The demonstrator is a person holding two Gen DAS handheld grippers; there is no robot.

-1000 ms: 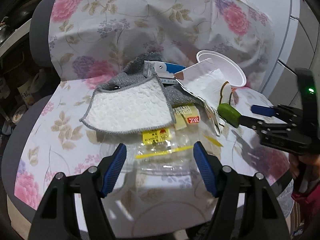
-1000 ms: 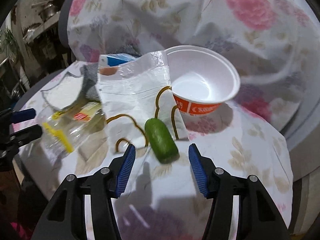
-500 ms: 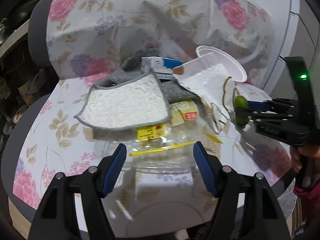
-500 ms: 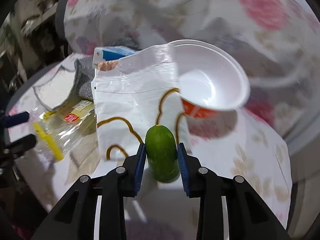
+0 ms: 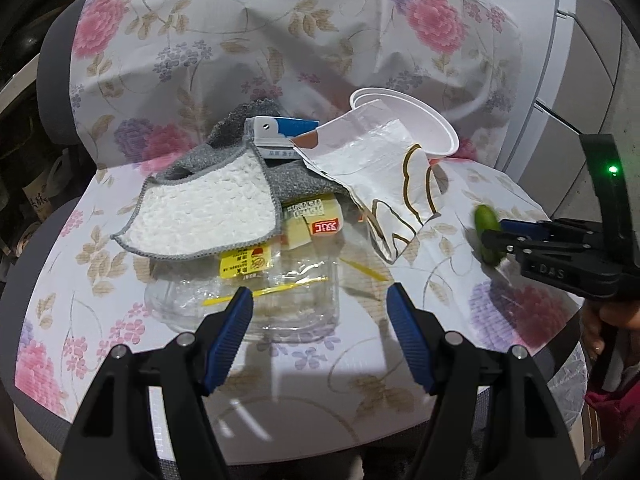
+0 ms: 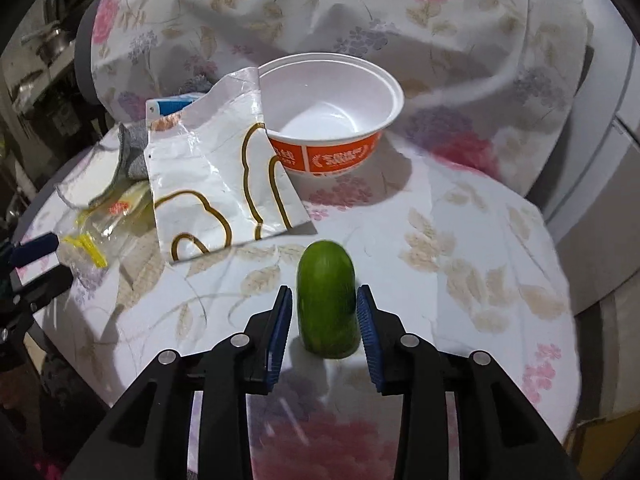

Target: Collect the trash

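A green cucumber piece (image 6: pixel 327 304) stands between the fingers of my right gripper (image 6: pixel 324 316), which is shut on it above the floral cloth; it also shows in the left wrist view (image 5: pixel 489 236). My left gripper (image 5: pixel 320 312) is open and empty just before a clear plastic wrapper (image 5: pixel 256 292) with yellow strips. Behind lie a white foil bag (image 6: pixel 216 184), yellow snack packets (image 5: pixel 308 220), and a white and orange paper bowl (image 6: pixel 332 120).
A grey and white cloth (image 5: pixel 208 208) lies over a blue and white carton (image 5: pixel 284 132). Everything rests on a chair seat under a floral cover (image 6: pixel 480 240). Dark clutter stands at the left, white cabinets (image 5: pixel 580 80) at the right.
My right gripper closed on the cucumber piece and drew it back, away from the foil bag. My left gripper stayed open and shifted slightly.
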